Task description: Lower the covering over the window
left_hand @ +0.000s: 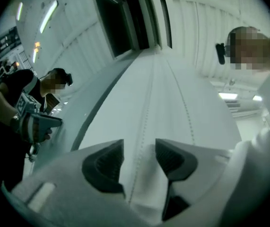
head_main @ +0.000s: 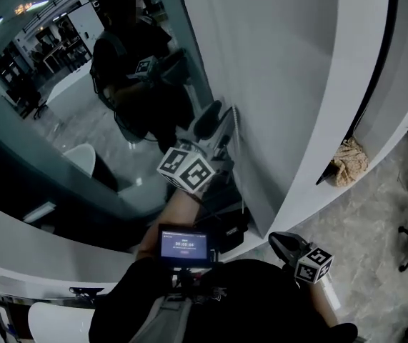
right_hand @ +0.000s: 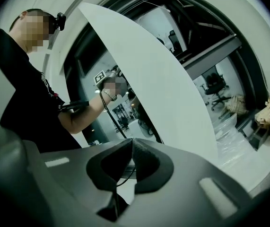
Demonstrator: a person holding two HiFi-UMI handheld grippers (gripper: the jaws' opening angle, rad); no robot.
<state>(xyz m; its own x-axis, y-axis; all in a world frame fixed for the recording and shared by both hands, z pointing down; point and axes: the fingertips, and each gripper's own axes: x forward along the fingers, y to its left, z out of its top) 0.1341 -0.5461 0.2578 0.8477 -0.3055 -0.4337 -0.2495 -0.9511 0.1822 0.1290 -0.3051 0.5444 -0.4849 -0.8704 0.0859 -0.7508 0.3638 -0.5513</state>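
White blind (head_main: 261, 84) hangs at one o'clock in the head view, left gripper (left_hand: 139, 157) with jaws apart before it, right gripper (right_hand: 131, 148) at five o'clock clamped on the thin cord (right_hand: 108, 113).

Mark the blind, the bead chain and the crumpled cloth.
blind (head_main: 275, 70), head view, middle of the white sheet
bead chain (left_hand: 144, 112), left gripper view, stretch in front of the blind
crumpled cloth (head_main: 349, 161), head view, its middle

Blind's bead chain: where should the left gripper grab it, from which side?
Probably grip the bead chain where it runs between the open left gripper jaws, coming straight at the blind it lies along: a thin line, so pinch across it.
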